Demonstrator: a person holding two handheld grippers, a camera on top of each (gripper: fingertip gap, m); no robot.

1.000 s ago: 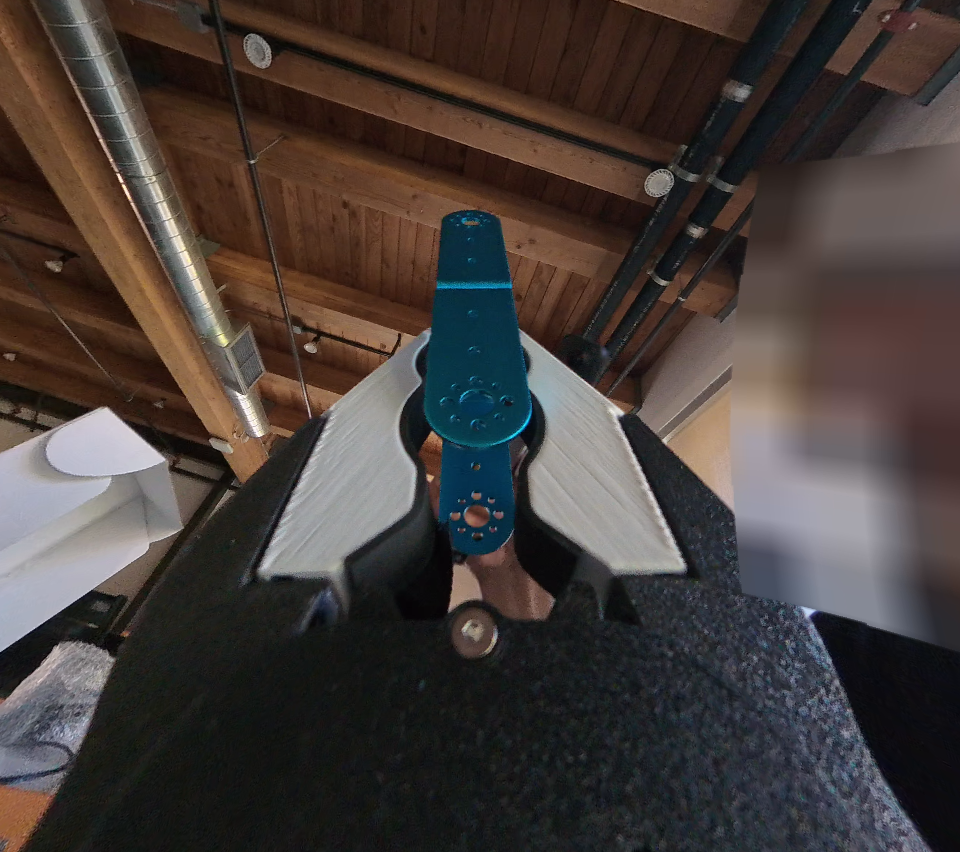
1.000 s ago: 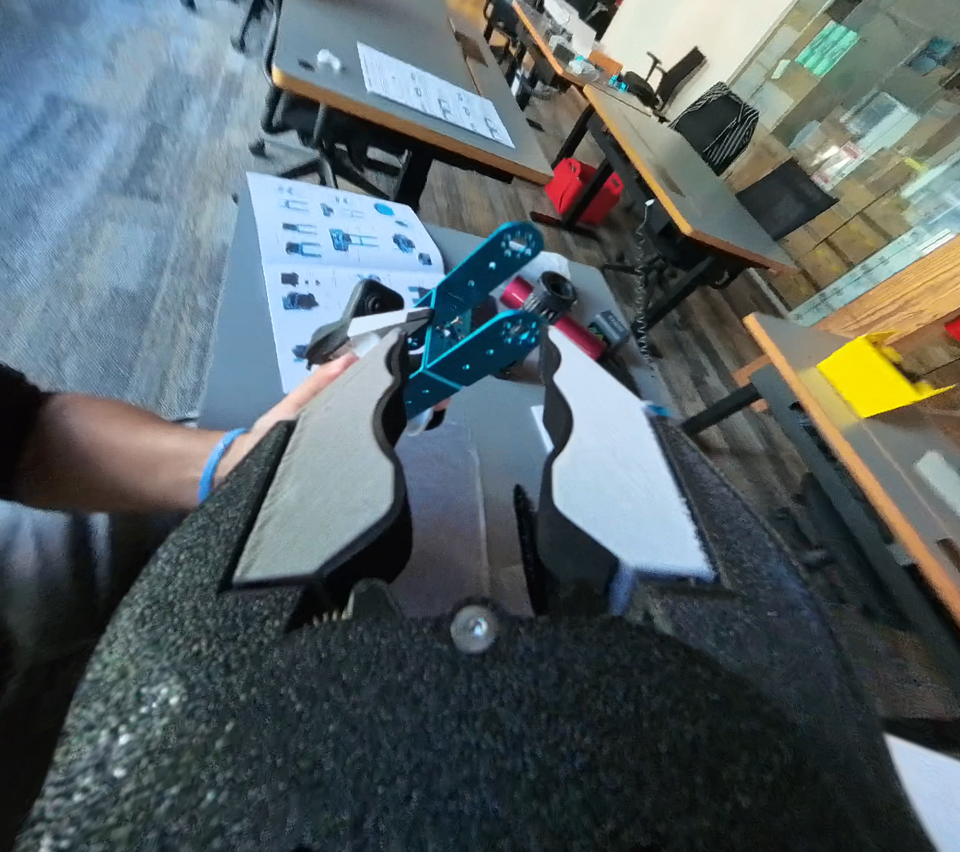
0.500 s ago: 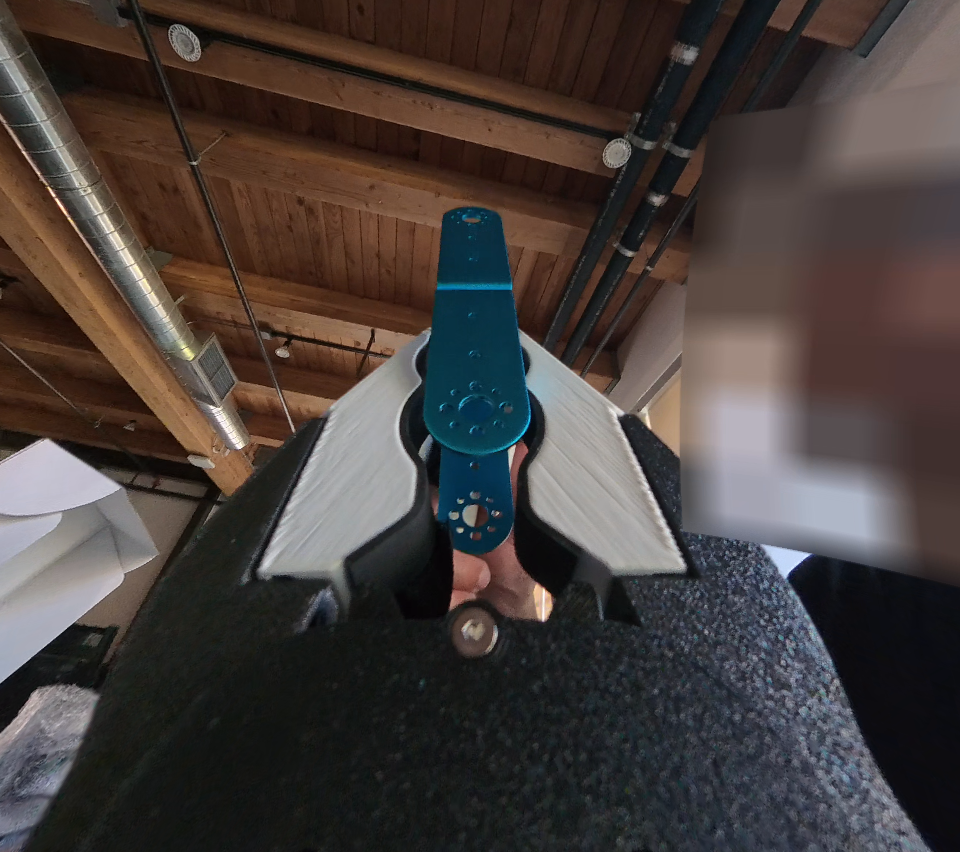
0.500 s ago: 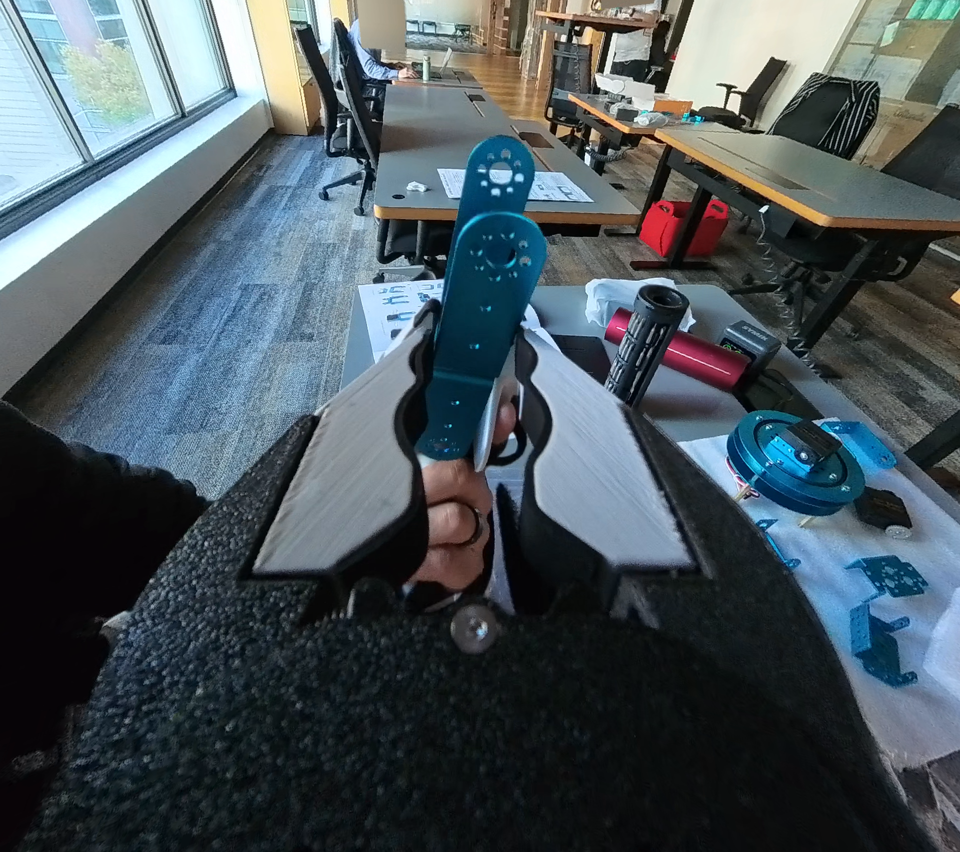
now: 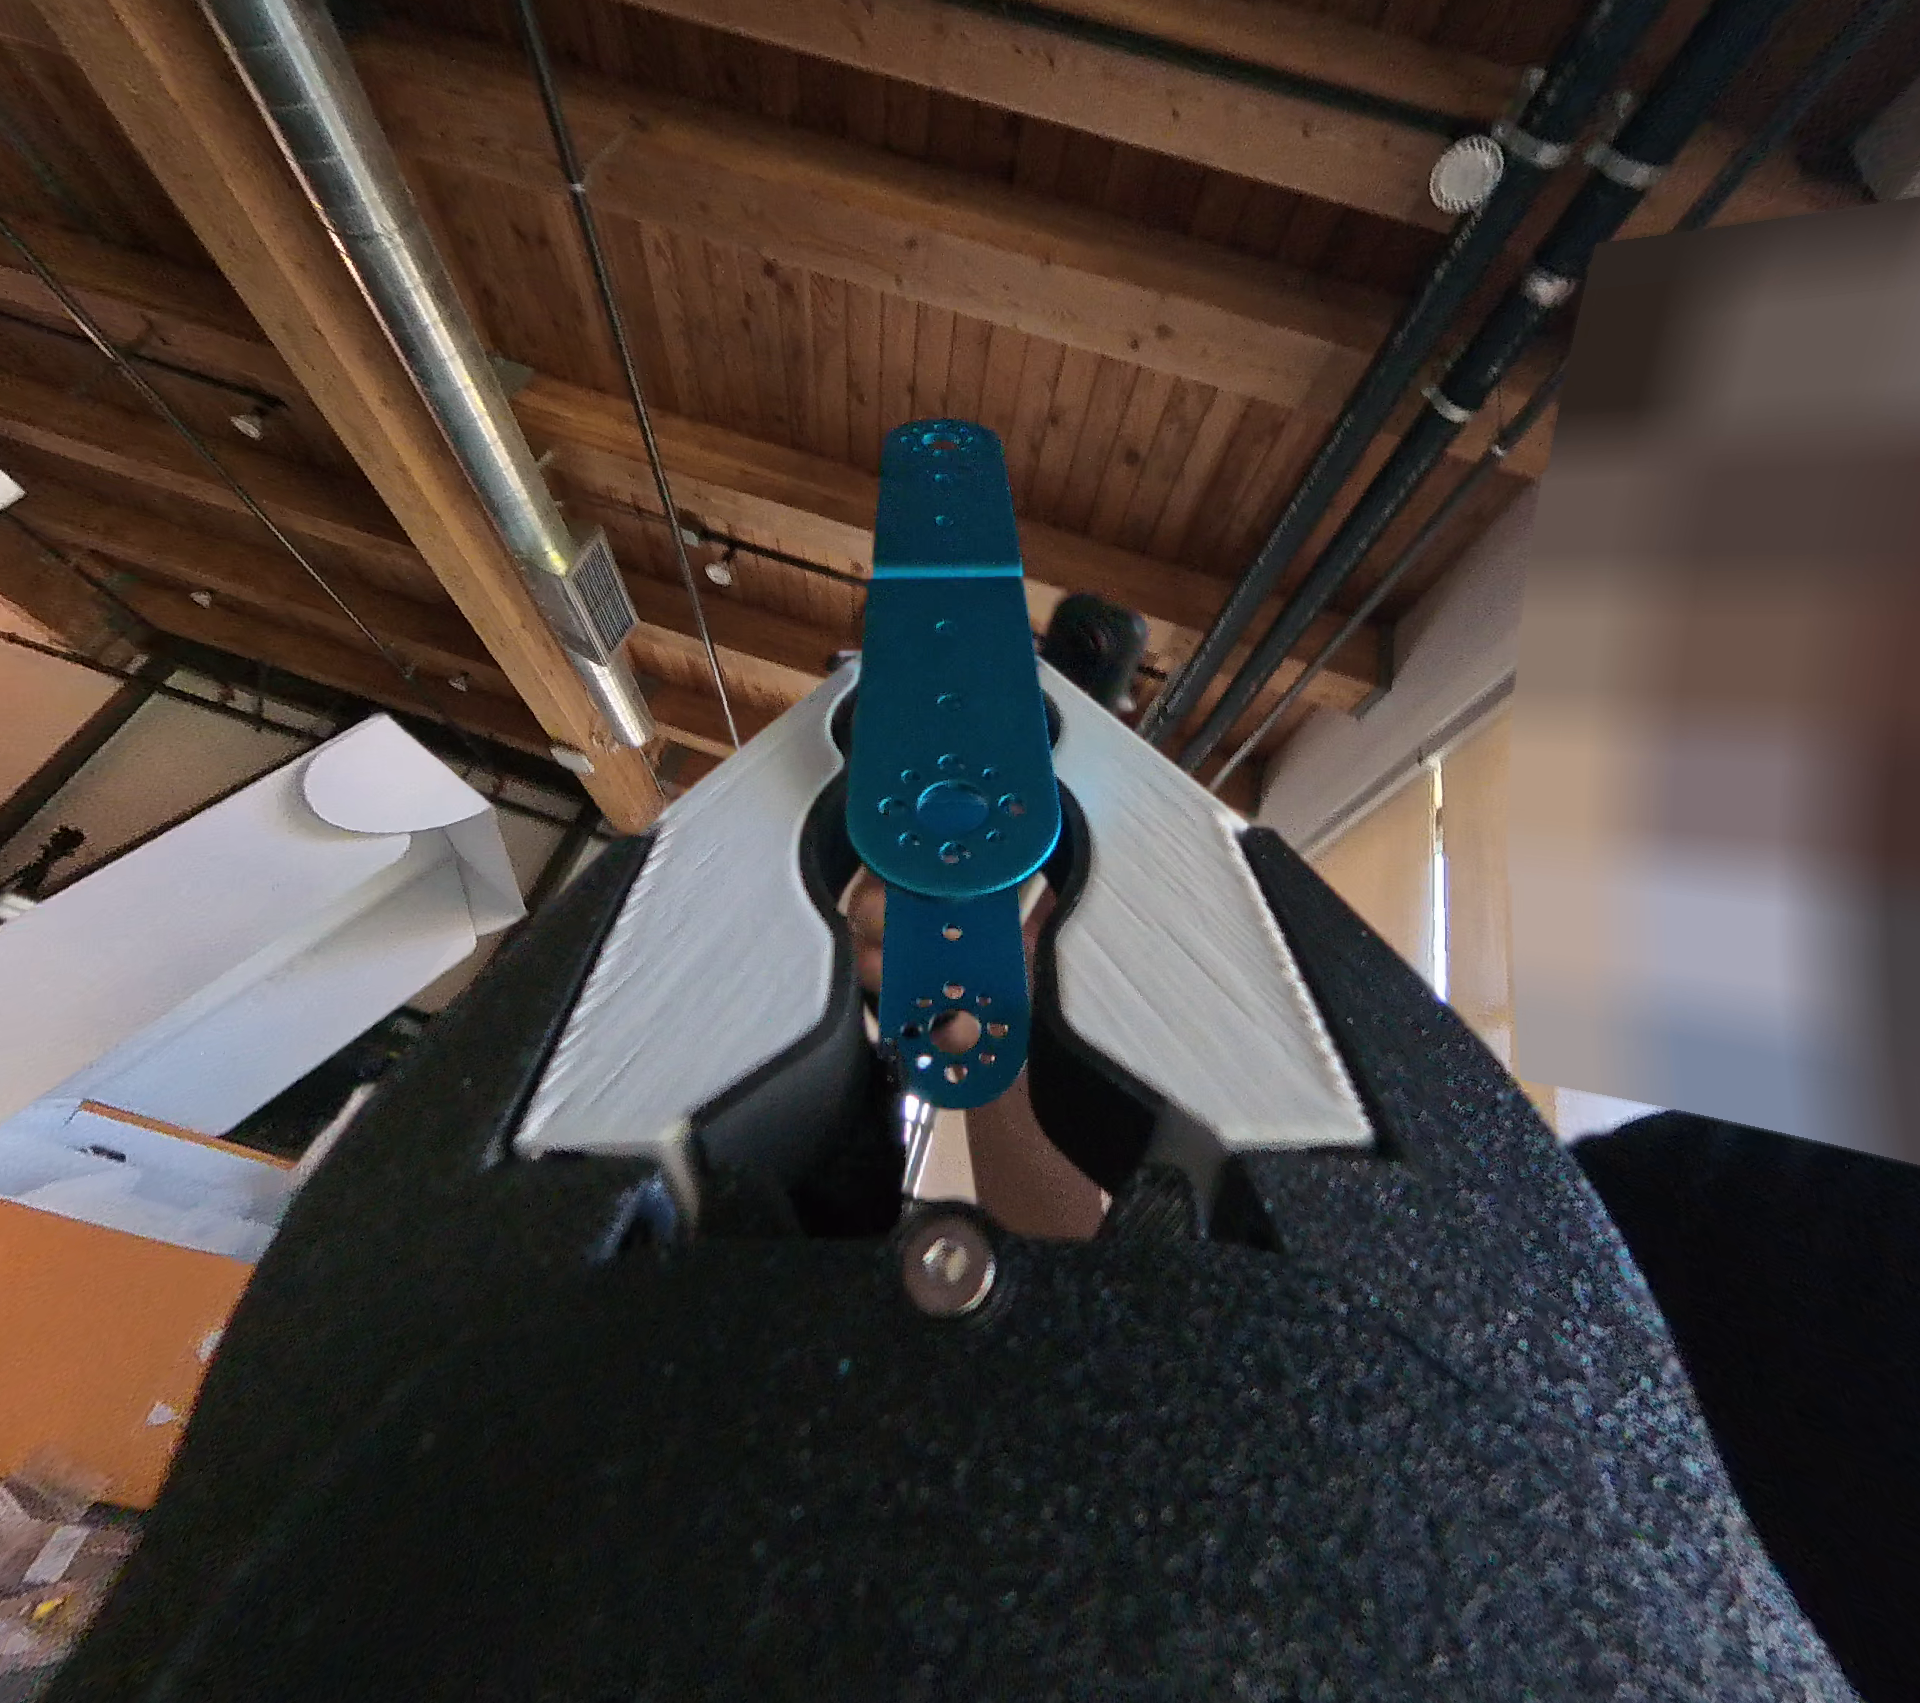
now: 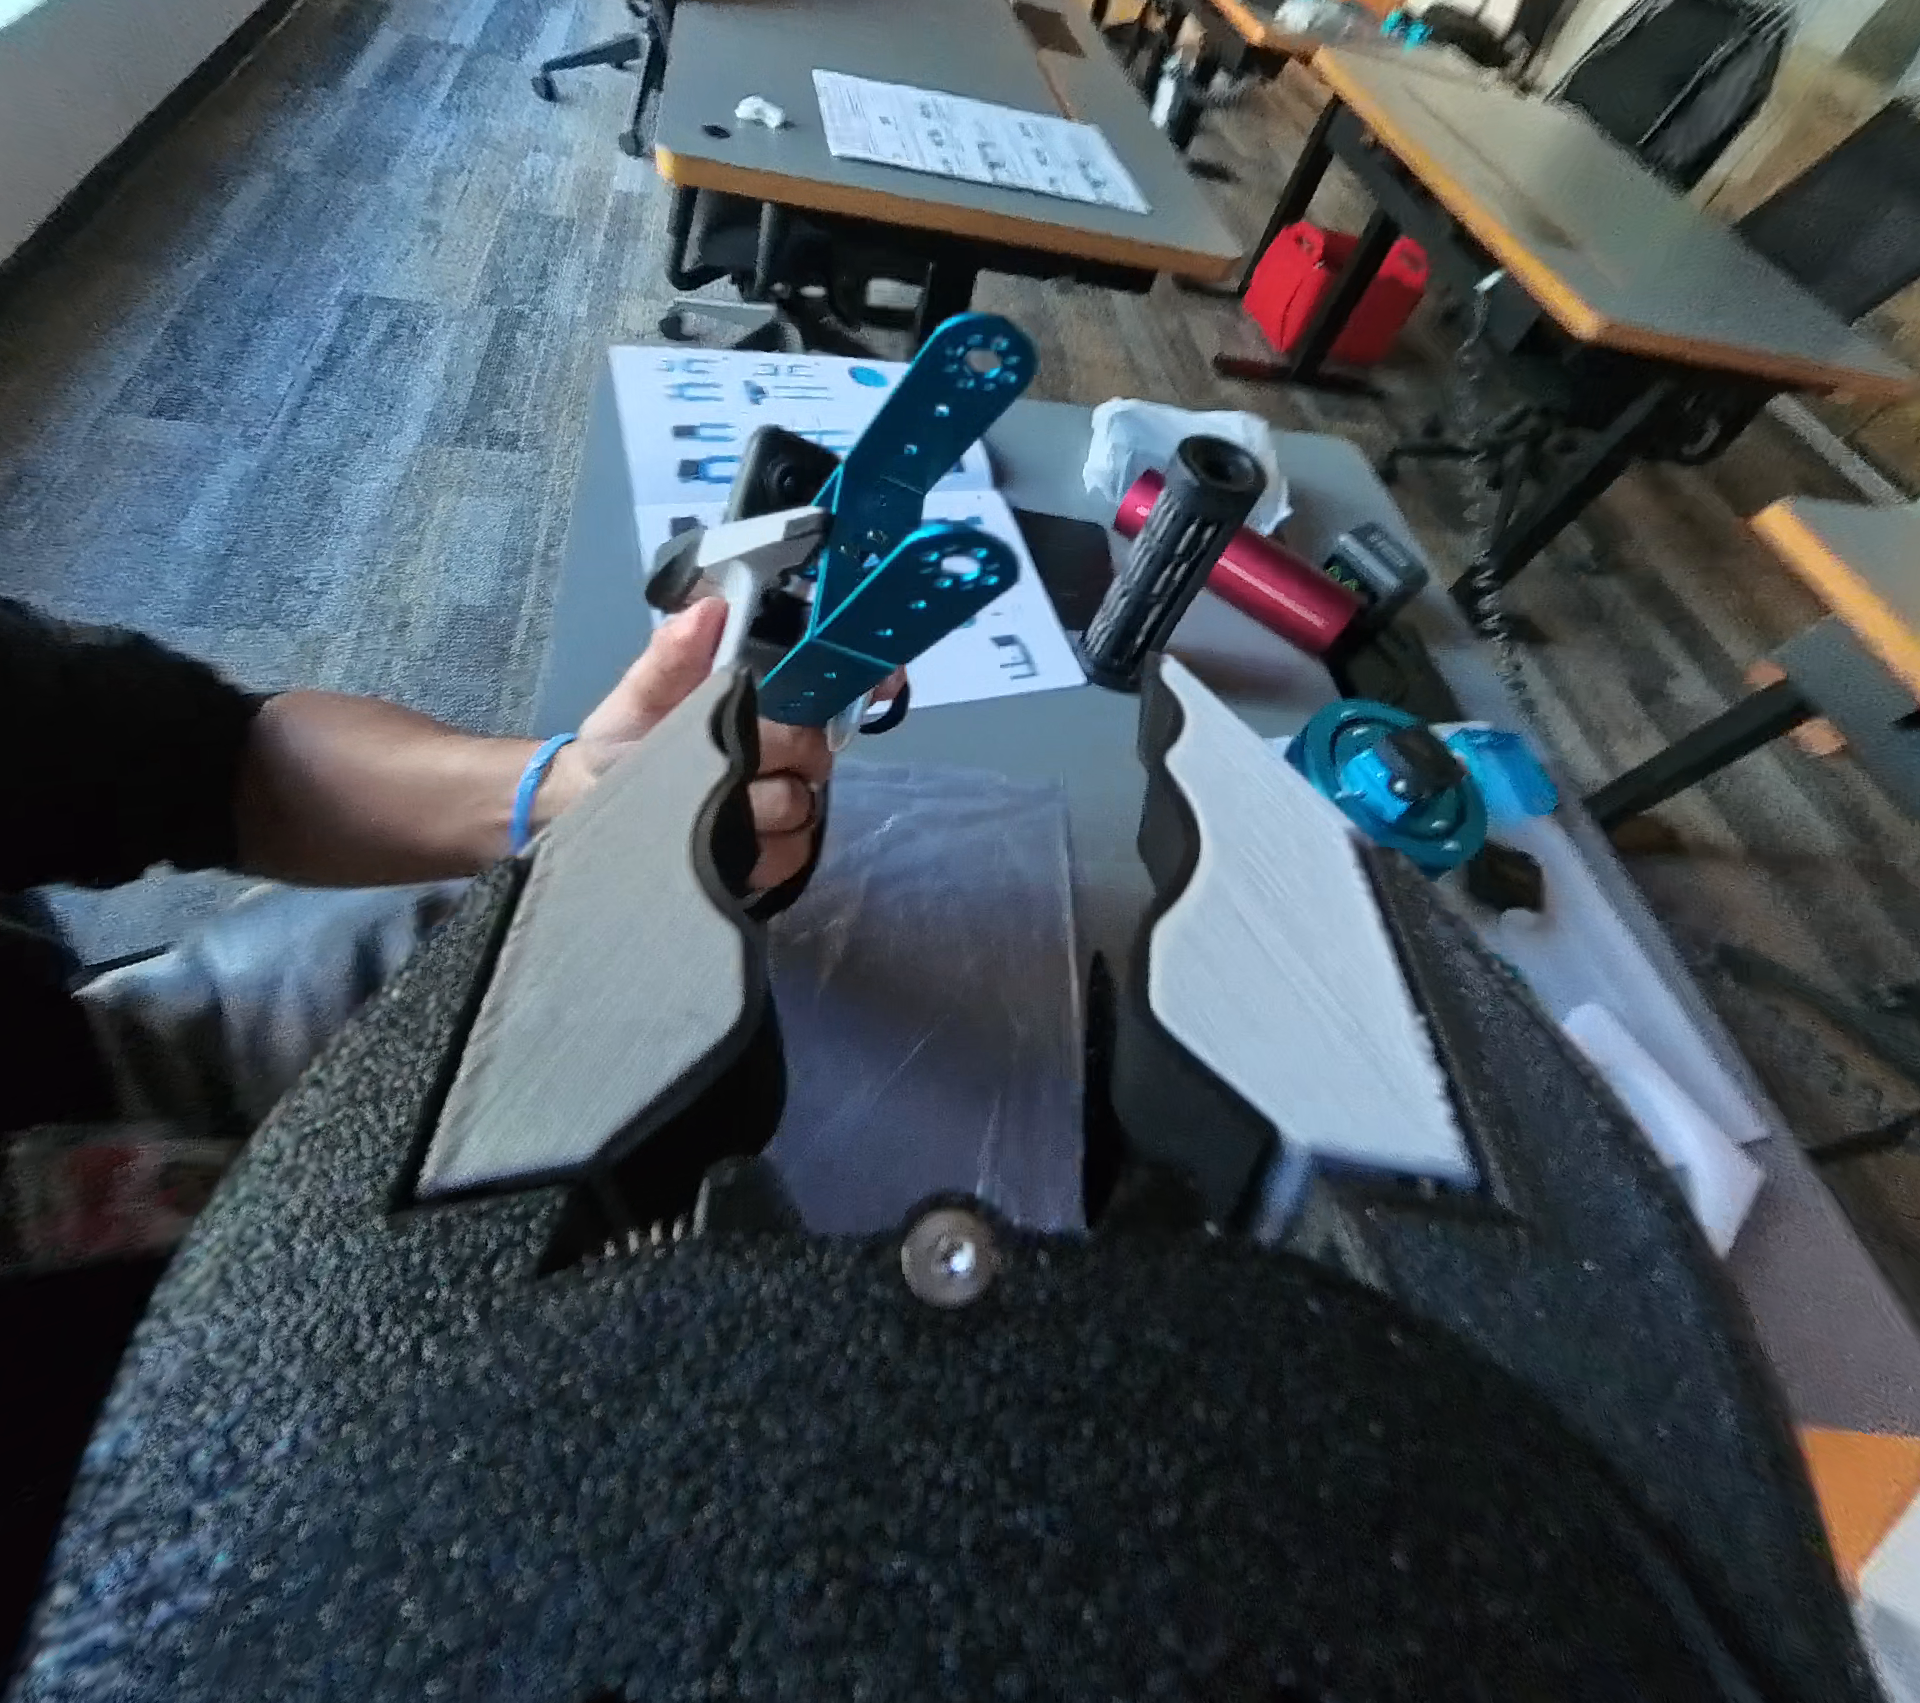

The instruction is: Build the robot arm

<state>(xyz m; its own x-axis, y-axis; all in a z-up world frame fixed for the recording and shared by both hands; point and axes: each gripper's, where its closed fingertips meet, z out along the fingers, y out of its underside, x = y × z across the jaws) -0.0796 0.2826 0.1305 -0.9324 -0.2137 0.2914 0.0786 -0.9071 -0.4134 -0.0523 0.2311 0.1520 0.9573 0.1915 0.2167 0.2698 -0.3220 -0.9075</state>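
The left gripper (image 5: pixel 951 780) clamps a blue bracket (image 5: pixel 948 718) (pointing ceilingward); keep that grip steady. The right gripper (image 6: pixel 940 728) gapes empty just beside it.

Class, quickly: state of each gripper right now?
Left gripper: shut on the blue bracket.
Right gripper: open, holding nothing.

Red cylinder (image 6: pixel 1242 573) beside black ribbed grip (image 6: pixel 1169 564), printed sheet (image 6: pixel 977 138) on far desk (image 6: pixel 831 43).

Glossy blue metal bracket (image 5: pixel 948 718), matt ridged grey tongs (image 5: pixel 951 806), rough wooden ceiling (image 5: pixel 935 126)
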